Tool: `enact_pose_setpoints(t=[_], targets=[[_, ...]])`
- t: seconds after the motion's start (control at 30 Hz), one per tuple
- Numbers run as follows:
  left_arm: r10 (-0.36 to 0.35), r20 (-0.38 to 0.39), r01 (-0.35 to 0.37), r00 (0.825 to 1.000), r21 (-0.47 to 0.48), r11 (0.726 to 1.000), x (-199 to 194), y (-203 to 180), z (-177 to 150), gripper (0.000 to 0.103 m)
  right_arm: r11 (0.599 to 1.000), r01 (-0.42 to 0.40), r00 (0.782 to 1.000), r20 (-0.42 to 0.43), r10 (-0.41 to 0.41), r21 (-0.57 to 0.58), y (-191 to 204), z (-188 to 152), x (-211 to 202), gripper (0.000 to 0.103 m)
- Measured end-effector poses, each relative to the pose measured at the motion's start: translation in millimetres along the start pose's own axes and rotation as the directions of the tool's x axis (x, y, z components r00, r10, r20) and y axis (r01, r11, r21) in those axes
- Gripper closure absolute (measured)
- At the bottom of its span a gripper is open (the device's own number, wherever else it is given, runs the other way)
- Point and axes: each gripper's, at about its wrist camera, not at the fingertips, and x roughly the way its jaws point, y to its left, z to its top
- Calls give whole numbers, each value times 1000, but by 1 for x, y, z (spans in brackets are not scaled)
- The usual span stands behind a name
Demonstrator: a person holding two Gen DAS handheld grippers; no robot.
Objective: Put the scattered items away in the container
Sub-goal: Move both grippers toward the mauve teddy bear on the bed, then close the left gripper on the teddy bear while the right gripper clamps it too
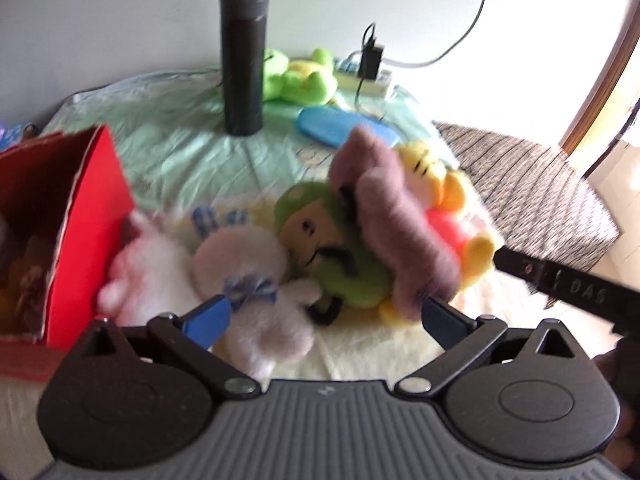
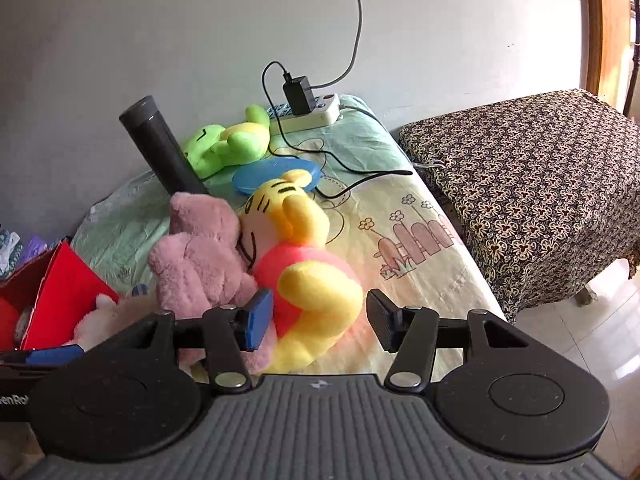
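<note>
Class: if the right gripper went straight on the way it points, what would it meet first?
Probably the yellow plush: its leg already lies between the open right gripper fingers, though depth is unclear.

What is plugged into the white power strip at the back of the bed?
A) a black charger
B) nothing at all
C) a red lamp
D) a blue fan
A: in the right wrist view a black charger sits in the white power strip, with a black cable trailing from it across the bed sheet.
</note>
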Motion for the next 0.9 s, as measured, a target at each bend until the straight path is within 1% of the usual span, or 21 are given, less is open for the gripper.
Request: enact_pose_setpoints(t=[0.13,0.27,0.37,0.47,0.5,0.53,0.57,0.6,0.63,0.7,0.8,0.83,0.87,0.9], targets=[[-63,23,64,998,-38,997,0,0,16,2,1000,-15,999,42,15,14,-5,15,-2,49],[-110,13,110,994,-42,993,10,-6,21,3,1000,10,998,57,-9,-22,-3,25,5,49],[-96,9,96,995,-14,995,17,-12,23,3,1000,0,999,40,1,-17,-5,29,14,49],[-101,0,101,995,-3,995,25,-16,27,5,998,-44,998,47,46,-41,0,33,18,49],[-100,0,100,995,-1,995,28,-17,28,8,996,-67,996,46,70,-59,4,34,19,49],[-91,-5,91,996,-2,996,32,-17,28,16,994,-84,995,43,87,-74,8,35,21,56],[-81,-22,81,996,-3,997,38,-16,28,25,992,-91,995,39,94,-85,12,37,24,60],[-78,-43,78,996,-9,997,44,-14,28,28,990,-109,993,24,112,-88,15,37,28,58],[-88,-62,86,994,-24,996,50,-12,26,33,987,-136,991,5,136,-81,16,38,32,58],[-108,-79,104,991,-48,993,55,-10,22,34,983,-172,985,-22,171,-59,16,37,39,58],[-86,-50,85,995,-17,996,54,-16,20,36,982,-182,983,-46,180,-50,19,36,45,58],[-77,-42,77,996,4,997,54,-20,20,43,982,-185,982,-52,183,-46,18,35,46,58],[-71,-44,72,996,23,997,56,-23,20,52,981,-192,980,-59,189,-38,18,36,47,58],[-70,-55,72,996,38,997,59,-26,19,55,979,-200,978,-65,197,-30,17,37,48,58]])
